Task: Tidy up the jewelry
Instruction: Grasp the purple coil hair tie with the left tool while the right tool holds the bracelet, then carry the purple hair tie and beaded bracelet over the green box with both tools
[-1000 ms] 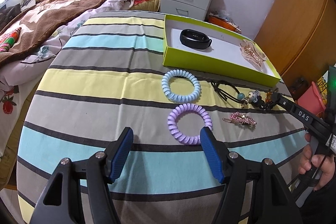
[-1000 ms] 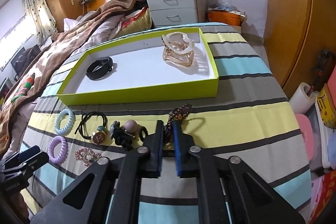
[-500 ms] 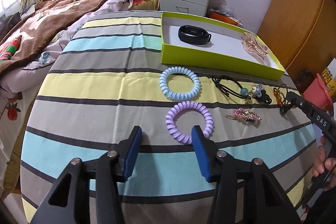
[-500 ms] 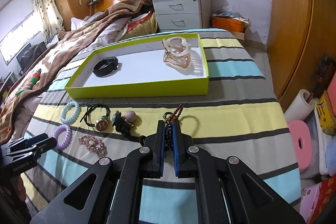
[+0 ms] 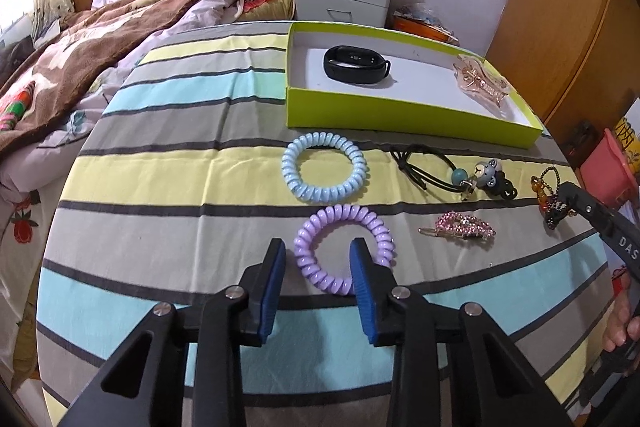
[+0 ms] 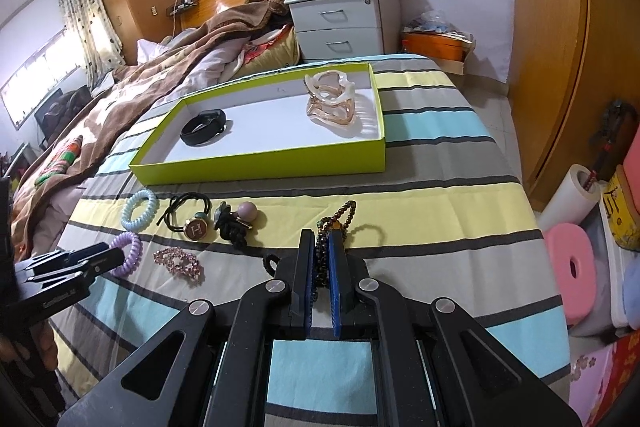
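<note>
Beads and a purple ring, one for each gripper.

Your right gripper (image 6: 320,247) is squeezed tight on the bead bracelet (image 6: 340,217); your left gripper (image 5: 318,269) is open around one side of the purple hair ring (image 5: 344,253) on the striped cloth. Squeeze the coil slowly. Lift both high to clear the green box (image 6: 260,165) wall, then drop them on the white floor between the black band (image 6: 204,127) and the pink claw clip (image 6: 332,103).

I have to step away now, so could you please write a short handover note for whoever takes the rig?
Left gripper: open, one finger inside the purple coil tie, not yet closed.
Right gripper: shut on the bead bracelet, which trails onto the cloth.
Done: black band and hair claw lie in the green tray.
Left: blue coil tie, black hair ties, pink clip.
</note>
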{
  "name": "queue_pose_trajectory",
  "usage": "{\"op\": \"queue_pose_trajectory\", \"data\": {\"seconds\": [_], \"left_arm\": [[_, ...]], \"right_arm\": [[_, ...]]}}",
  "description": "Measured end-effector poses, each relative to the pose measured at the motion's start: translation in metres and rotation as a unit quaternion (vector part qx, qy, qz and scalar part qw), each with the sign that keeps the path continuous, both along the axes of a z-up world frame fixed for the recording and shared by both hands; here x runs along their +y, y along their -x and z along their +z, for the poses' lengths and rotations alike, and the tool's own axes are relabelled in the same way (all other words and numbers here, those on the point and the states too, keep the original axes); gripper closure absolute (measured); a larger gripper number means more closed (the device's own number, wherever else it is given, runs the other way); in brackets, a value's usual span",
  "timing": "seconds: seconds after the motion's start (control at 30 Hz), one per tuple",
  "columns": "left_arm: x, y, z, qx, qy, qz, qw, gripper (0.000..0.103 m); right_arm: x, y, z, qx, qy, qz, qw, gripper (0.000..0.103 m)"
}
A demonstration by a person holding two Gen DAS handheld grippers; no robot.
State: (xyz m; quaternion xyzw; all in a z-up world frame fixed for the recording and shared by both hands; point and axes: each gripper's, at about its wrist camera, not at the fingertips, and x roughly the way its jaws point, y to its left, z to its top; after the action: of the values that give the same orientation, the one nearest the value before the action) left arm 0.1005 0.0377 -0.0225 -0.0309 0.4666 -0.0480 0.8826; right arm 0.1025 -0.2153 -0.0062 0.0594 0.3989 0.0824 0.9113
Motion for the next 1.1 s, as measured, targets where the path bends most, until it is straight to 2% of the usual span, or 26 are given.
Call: {"op": "queue_pose_trajectory", "data": {"seconds": [0.17,0.3,0.37,0.43,0.53,1.1], "left_arm": [[-0.001,-0.005,-0.001,-0.006,-0.003,0.004,1.0000,0.068],[-0.008,-0.007,-0.001,-0.012,-0.031,-0.001,0.9995,0.068],[-0.008,-0.007,-0.001,-0.014,-0.033,-0.001,0.9994,0.073],[-0.006,-0.007,-0.001,-0.014,-0.033,0.003,0.9994,0.084],[-0.002,-0.007,-0.001,-0.014,-0.029,0.008,0.9994,0.089],[0.001,-0.002,0.011,-0.030,-0.023,0.012,0.9992,0.092]], "right_arm": [[0.001,0.001,0.001,-0.002,-0.001,0.002,1.000,0.096],[0.000,0.002,0.001,-0.003,-0.003,0.002,1.000,0.096],[0.000,0.002,0.001,-0.004,-0.002,0.002,1.000,0.096],[0.000,0.002,0.001,-0.003,-0.003,0.003,1.000,0.096],[0.000,0.002,0.001,-0.003,-0.002,0.002,1.000,0.096],[0.002,0.005,0.008,-0.013,-0.003,0.004,1.000,0.096]]}}
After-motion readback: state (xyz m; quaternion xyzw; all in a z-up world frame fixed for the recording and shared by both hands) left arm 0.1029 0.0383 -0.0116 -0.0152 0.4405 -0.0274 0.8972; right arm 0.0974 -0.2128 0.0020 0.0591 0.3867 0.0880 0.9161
